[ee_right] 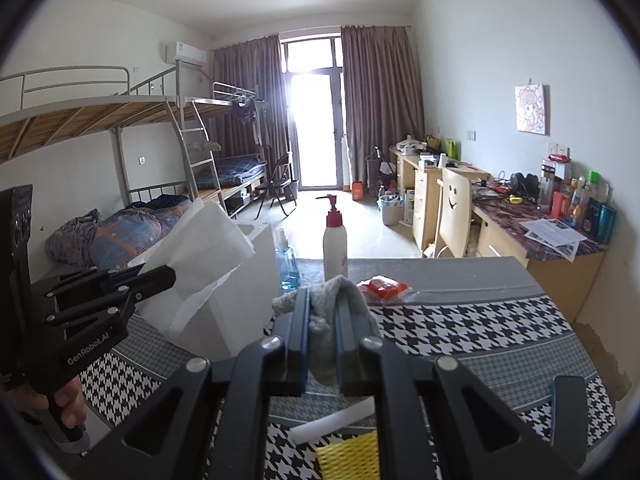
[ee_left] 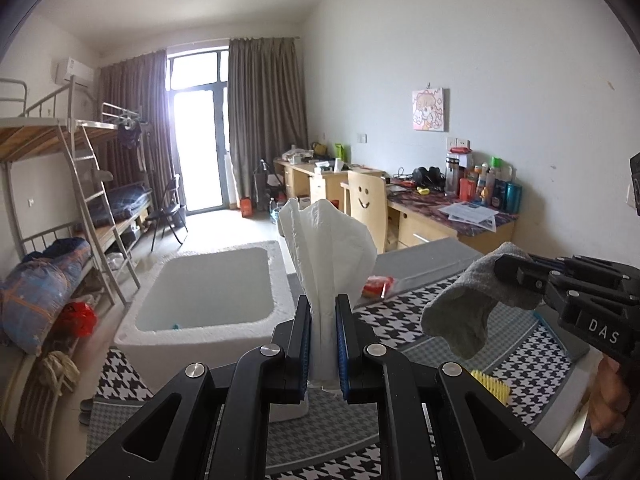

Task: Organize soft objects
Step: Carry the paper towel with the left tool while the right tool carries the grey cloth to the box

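My left gripper (ee_left: 323, 344) is shut on a white paper towel (ee_left: 326, 248) that fans out upward above its blue pads. It hangs just right of a white foam box (ee_left: 208, 332) standing on the houndstooth tablecloth (ee_left: 520, 368). My right gripper (ee_right: 322, 342) is shut on a crumpled grey cloth (ee_right: 326, 312), held above the table. In the left wrist view the right gripper (ee_left: 500, 274) reaches in from the right with the grey cloth (ee_left: 464, 312) drooping from it. In the right wrist view the left gripper (ee_right: 170, 274) holds the white towel (ee_right: 204, 256) in front of the foam box (ee_right: 248, 312).
On the table lie a red packet (ee_right: 384, 287), a white pump bottle (ee_right: 335, 248), a blue-tinted bottle (ee_right: 287, 264), a yellow foam net (ee_right: 348, 456) and a white strip (ee_right: 332, 422). A chair with a smiley face (ee_right: 454, 212) and a cluttered desk (ee_right: 552, 236) stand behind; bunk beds (ee_right: 120, 120) left.
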`<action>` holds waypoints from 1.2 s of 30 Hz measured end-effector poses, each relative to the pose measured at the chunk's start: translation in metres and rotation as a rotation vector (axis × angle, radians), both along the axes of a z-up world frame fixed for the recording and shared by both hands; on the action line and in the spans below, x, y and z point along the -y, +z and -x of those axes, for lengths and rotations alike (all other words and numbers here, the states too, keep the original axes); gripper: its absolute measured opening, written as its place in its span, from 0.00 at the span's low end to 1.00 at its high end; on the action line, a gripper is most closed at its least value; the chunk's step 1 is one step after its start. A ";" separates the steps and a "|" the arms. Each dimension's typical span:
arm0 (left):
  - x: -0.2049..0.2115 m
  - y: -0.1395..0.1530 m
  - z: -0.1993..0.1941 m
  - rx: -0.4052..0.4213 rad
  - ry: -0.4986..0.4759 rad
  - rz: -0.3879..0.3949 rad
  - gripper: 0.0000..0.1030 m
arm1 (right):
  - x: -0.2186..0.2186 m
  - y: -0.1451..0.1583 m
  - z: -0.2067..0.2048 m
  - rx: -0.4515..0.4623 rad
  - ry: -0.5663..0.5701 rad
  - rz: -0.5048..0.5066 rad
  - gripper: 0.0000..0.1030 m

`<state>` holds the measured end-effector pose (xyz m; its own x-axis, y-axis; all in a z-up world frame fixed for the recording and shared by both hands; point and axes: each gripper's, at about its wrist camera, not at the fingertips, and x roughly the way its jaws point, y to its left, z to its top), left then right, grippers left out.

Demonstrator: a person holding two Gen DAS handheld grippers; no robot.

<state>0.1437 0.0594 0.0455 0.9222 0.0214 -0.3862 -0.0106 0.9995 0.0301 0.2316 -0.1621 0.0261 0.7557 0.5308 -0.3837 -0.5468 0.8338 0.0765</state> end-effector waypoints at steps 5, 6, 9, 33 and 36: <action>-0.006 0.003 -0.003 0.007 0.014 -0.002 0.12 | -0.007 0.005 -0.003 0.000 0.014 0.001 0.13; -0.007 0.004 -0.004 0.007 0.016 -0.004 0.12 | -0.008 0.007 -0.004 0.002 0.017 0.005 0.13; -0.009 0.006 -0.007 0.010 0.020 -0.007 0.12 | -0.013 0.008 -0.005 0.001 0.019 0.008 0.13; -0.047 0.016 -0.040 0.012 0.149 -0.004 0.12 | -0.041 0.021 -0.027 0.011 0.051 0.031 0.13; -0.052 0.014 -0.044 0.003 0.176 -0.006 0.12 | -0.044 0.021 -0.029 0.012 0.057 0.037 0.13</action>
<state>0.1880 0.1118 0.0594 0.9050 0.1851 -0.3831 -0.1856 0.9820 0.0360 0.2601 -0.1181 0.0467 0.7290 0.5590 -0.3952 -0.5945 0.8031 0.0395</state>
